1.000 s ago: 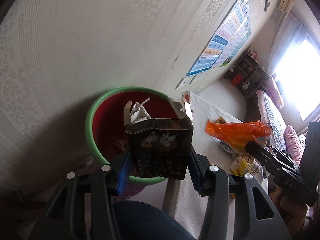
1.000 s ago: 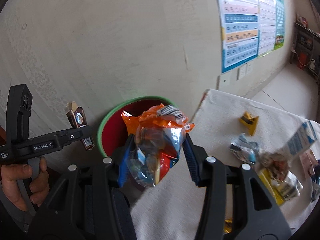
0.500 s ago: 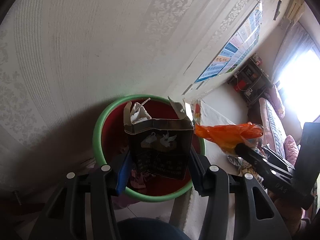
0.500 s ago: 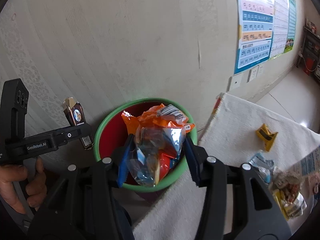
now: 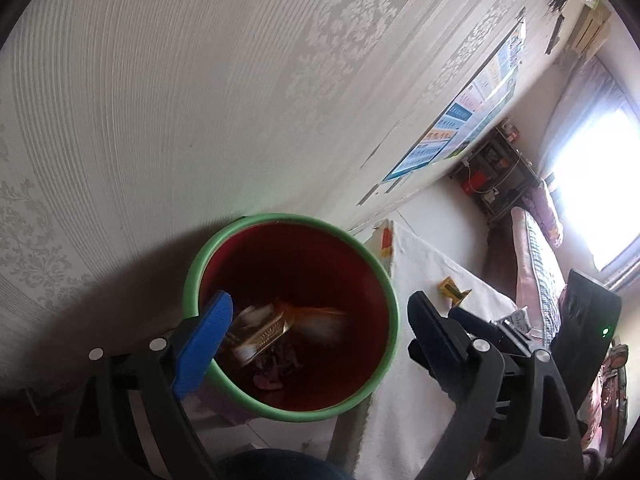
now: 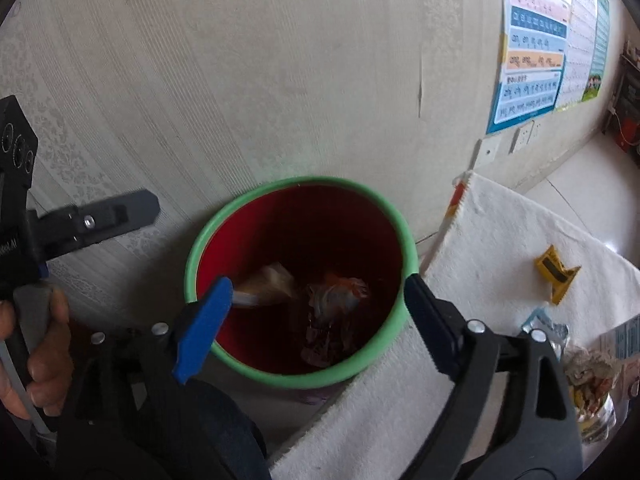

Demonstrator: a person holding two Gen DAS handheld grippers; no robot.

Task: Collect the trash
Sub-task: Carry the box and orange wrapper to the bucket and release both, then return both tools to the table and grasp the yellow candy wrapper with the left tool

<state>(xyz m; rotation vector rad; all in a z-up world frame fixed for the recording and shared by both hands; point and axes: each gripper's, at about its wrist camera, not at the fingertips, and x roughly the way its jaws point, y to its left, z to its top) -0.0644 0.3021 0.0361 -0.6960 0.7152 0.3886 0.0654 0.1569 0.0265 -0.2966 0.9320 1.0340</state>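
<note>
Both the left gripper [image 5: 320, 320] and the right gripper [image 6: 318, 300] are spread wide and empty above the bin [image 6: 200, 248]. Inside it lie a blurred box [image 5: 260, 332] and an orange wrapper [image 6: 340, 296].

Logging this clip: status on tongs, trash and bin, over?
Both tongs open, left, right, over the bin. Wrappers inside. More trash on the white cloth. Nothing blocking.

The bin [image 6: 298, 378] stood against the wall [image 6: 240, 80], left of the cloth [image 6: 500, 240]. Wrappers [image 6: 336, 300] lay inside it. More litter [image 6: 554, 270] lay on the cloth.
</note>
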